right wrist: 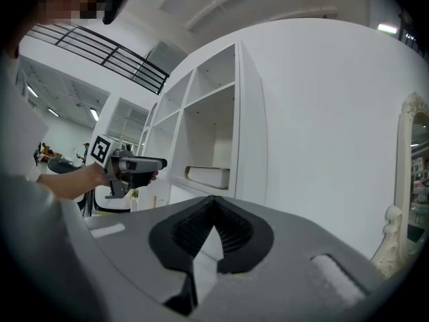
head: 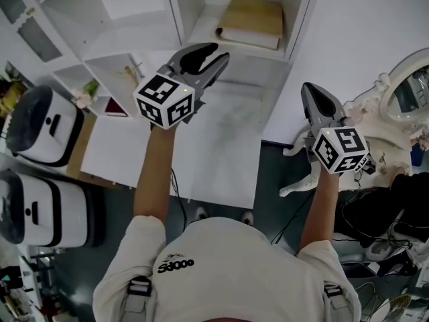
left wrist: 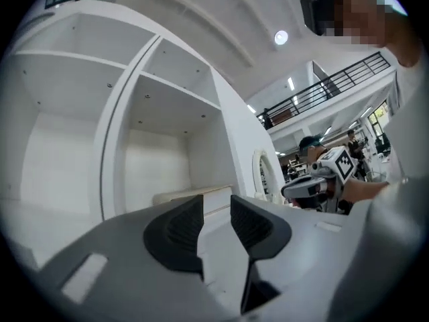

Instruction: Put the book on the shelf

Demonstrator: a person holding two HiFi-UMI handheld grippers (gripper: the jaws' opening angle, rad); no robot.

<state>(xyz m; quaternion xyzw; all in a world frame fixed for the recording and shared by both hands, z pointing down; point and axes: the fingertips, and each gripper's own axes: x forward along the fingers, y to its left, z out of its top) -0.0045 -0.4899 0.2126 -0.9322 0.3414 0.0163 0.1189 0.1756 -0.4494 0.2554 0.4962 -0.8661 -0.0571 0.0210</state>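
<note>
A tan book (head: 251,22) lies flat in a compartment of the white shelf unit (head: 175,9). It also shows as the book (left wrist: 191,196) in the left gripper view and the book (right wrist: 209,176) in the right gripper view. My left gripper (head: 218,54) hovers just in front of and below that compartment, apart from the book. Its jaws (left wrist: 216,203) stand a little apart with nothing between them. My right gripper (head: 307,89) is held further right, beside the shelf's side wall. In its own view its gripper (right wrist: 214,203) has the pads meeting at the tips, empty.
An ornate white mirror (head: 402,92) stands at the right. Two white rounded machines (head: 40,126) sit on the floor at the left. Lower shelf compartments hold small items (head: 131,72). Cables (head: 375,247) lie on the dark floor at the right.
</note>
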